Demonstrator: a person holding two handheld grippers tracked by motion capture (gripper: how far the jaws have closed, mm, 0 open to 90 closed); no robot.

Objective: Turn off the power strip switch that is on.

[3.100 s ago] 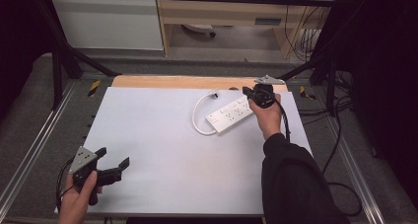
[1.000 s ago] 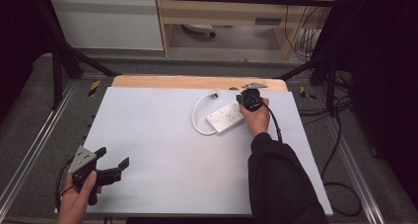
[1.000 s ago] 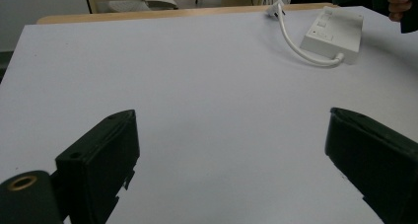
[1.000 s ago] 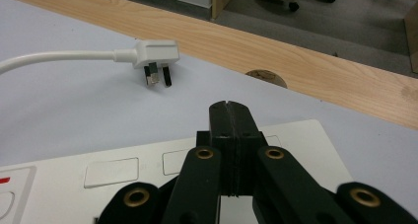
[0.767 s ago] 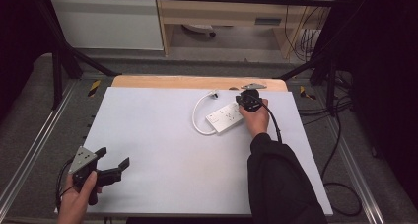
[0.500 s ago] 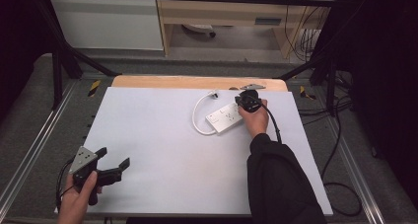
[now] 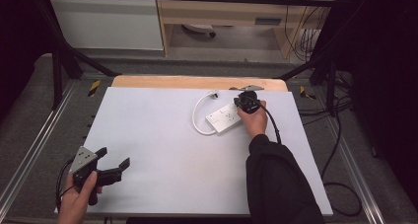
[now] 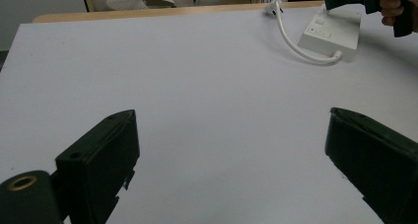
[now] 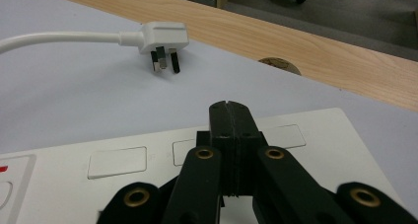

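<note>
High view: right gripper (image 7: 246, 103) sits over far end of white power strip (image 7: 224, 119) on white table (image 7: 162, 135); left gripper (image 7: 112, 164) near front-left corner.
Left gripper view: jaws wide apart, nothing between.
Right gripper view: jaws pressed together, empty, above strip; plug (image 9: 160, 39) lies beyond.

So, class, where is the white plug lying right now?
In the high view the white plug lies at the table's far edge, by the wooden strip, just left of the power strip under the right gripper.

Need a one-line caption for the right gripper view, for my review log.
Right gripper, fingers closed together, poised over a white power strip; its plug lies unplugged on the white table.
</note>
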